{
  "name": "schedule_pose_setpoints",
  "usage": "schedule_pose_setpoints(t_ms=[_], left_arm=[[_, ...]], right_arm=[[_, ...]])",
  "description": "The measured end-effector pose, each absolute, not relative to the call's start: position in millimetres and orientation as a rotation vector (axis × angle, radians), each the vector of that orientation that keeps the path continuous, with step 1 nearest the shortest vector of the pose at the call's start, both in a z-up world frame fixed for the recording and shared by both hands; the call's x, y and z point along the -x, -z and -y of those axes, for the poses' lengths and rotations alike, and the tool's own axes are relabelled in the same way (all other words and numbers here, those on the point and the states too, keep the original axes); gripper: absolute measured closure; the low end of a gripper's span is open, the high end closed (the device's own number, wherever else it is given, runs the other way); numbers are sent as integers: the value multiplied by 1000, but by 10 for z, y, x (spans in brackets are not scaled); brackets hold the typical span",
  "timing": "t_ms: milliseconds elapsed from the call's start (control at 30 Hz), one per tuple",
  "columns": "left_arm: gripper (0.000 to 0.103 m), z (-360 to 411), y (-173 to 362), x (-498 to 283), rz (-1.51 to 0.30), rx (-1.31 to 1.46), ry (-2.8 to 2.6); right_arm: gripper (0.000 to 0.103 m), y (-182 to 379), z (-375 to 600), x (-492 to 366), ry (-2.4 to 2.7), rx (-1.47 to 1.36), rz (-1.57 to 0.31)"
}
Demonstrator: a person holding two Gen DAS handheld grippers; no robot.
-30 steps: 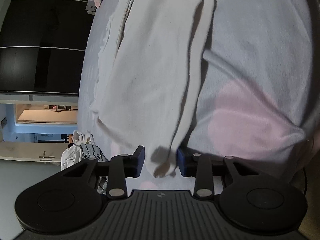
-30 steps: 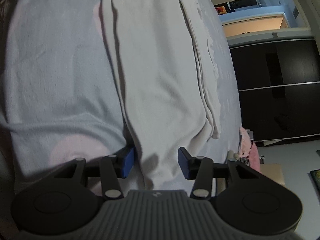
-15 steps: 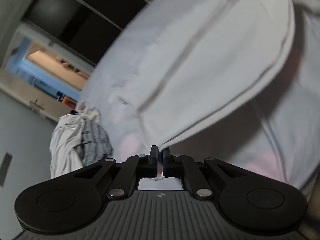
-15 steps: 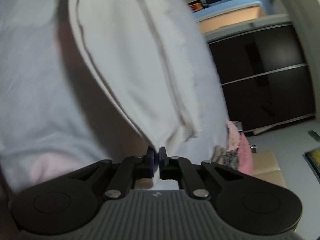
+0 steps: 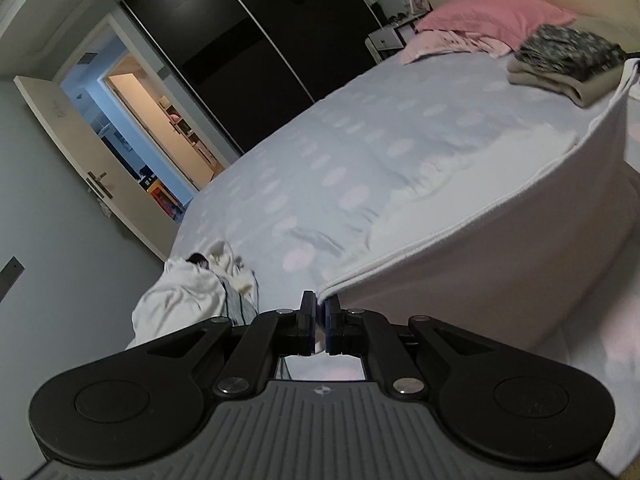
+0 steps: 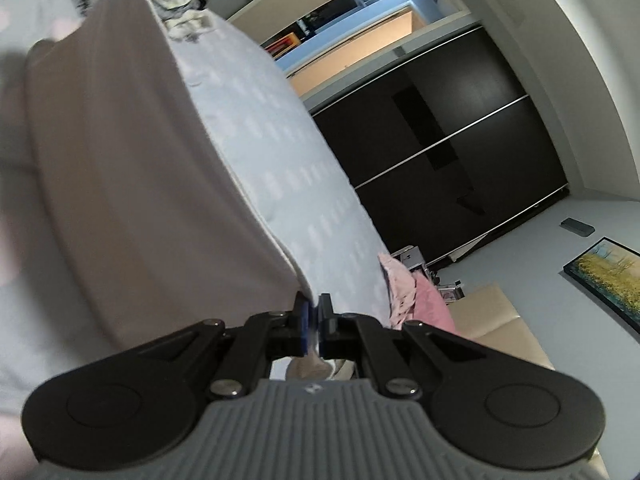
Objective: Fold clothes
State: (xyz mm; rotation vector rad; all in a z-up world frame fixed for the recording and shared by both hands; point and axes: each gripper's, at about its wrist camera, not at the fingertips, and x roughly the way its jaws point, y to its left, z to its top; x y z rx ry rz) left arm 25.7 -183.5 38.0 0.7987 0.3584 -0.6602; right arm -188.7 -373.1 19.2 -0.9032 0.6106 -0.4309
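Observation:
A white garment (image 5: pixel 500 240) hangs stretched above the bed between both grippers. My left gripper (image 5: pixel 319 312) is shut on one corner of it, and the cloth runs up to the right from the pads. In the right wrist view the same white garment (image 6: pixel 132 168) fills the left half, its edge rising to the top. My right gripper (image 6: pixel 314 314) is shut on the other corner. The garment's far end still trails on the pale blue dotted bedspread (image 5: pixel 340 152).
A heap of unfolded clothes (image 5: pixel 192 296) lies at the bed's foot corner. Folded clothes (image 5: pixel 564 64) and a pink pillow (image 5: pixel 492 16) sit near the headboard. Behind the bed are a dark sliding wardrobe (image 6: pixel 440 152), an open door (image 5: pixel 80 152) and a framed picture (image 6: pixel 608 280).
Both grippers closed on the garment's edge, then rose and rolled, lifting the cloth off the bed. The room and the rest of the bed came into view.

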Motion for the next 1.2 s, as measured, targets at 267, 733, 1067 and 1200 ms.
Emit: schedule_pose_setpoints(t_ms=[267, 733, 1067, 1200], left_arm=[[101, 2278, -367, -815, -413, -811, 641], [101, 3157, 371, -2095, -561, -882, 599], [99, 3403, 1017, -2656, -721, -850, 612], [89, 3379, 1077, -2742, -729, -794, 606]], right_arm=[[99, -446, 4271, 1087, 421, 810, -650], [99, 21, 4960, -369, 399, 723, -778], [98, 621, 5382, -870, 345, 608, -907], [85, 699, 5521, -952, 347, 536, -938]])
